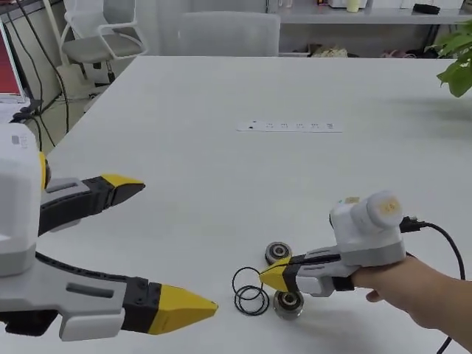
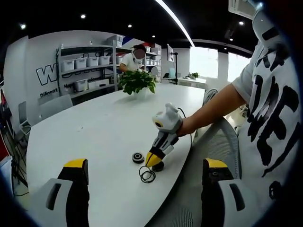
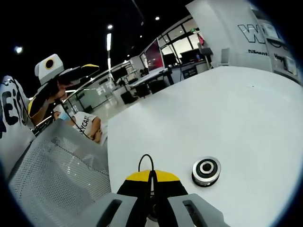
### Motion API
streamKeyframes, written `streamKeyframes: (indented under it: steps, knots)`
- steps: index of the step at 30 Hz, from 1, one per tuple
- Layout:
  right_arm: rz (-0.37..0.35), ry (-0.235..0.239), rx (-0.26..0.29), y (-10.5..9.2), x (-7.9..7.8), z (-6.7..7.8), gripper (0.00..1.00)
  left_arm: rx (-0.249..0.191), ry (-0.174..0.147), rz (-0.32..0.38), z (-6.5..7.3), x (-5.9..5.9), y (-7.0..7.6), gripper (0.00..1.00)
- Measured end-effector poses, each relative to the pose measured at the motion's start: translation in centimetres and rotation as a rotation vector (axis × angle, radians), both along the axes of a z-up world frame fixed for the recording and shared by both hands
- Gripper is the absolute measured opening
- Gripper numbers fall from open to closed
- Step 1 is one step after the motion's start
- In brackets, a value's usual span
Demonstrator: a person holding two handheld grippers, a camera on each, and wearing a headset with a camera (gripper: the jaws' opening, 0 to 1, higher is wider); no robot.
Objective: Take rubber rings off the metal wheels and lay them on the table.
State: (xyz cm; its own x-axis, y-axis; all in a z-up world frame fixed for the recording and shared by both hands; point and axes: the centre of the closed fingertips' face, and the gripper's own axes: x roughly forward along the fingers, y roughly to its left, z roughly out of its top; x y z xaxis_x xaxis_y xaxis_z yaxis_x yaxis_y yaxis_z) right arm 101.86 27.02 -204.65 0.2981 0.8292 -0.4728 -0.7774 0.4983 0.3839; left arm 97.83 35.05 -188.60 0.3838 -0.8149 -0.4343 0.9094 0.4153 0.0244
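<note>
Two metal wheels stand near the table's front edge: one (image 1: 278,252) behind my right gripper's jaws, one (image 1: 287,303) just in front of them. Two thin black rubber rings (image 1: 251,299) lie overlapping on the table to their left. My right gripper (image 1: 267,279) is low over the table, shut, its yellow tip pinching the edge of the upper ring (image 1: 237,279); the right gripper view shows that ring (image 3: 145,161) looping out from the shut tips (image 3: 151,177), with a wheel (image 3: 206,170) to the right. My left gripper (image 1: 156,245) hovers open and empty at the near left.
The white table (image 1: 221,162) stretches far back with a flat white strip (image 1: 289,127) at mid-table. A plant (image 1: 457,59) is at the far right and office chairs (image 1: 99,37) beyond the far edge. A black cable (image 1: 446,243) trails from the right gripper.
</note>
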Motion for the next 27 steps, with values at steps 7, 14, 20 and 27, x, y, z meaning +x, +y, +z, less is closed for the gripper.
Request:
streamKeyframes:
  steps: [7, 14, 20, 27]
  knots:
    - [0.013, 0.025, -0.016, 0.7, -0.2, -0.5, 0.00, 0.019, 0.002, -0.003, -0.5, -0.3, 0.0, 0.99]
    - [0.024, 0.026, -0.056, 0.6, -0.6, -1.4, 0.00, 0.023, 0.005, 0.004, -0.6, -0.4, 0.2, 0.99]
    - [0.022, 0.002, -0.075, 0.6, -0.4, -1.5, 0.00, 0.032, 0.012, 0.000, -1.0, -0.7, 0.0, 0.99]
    - [0.030, -0.028, -0.091, 0.4, -0.3, -1.5, 0.03, 0.045, 0.011, -0.006, -1.1, -0.9, -0.1, 0.99]
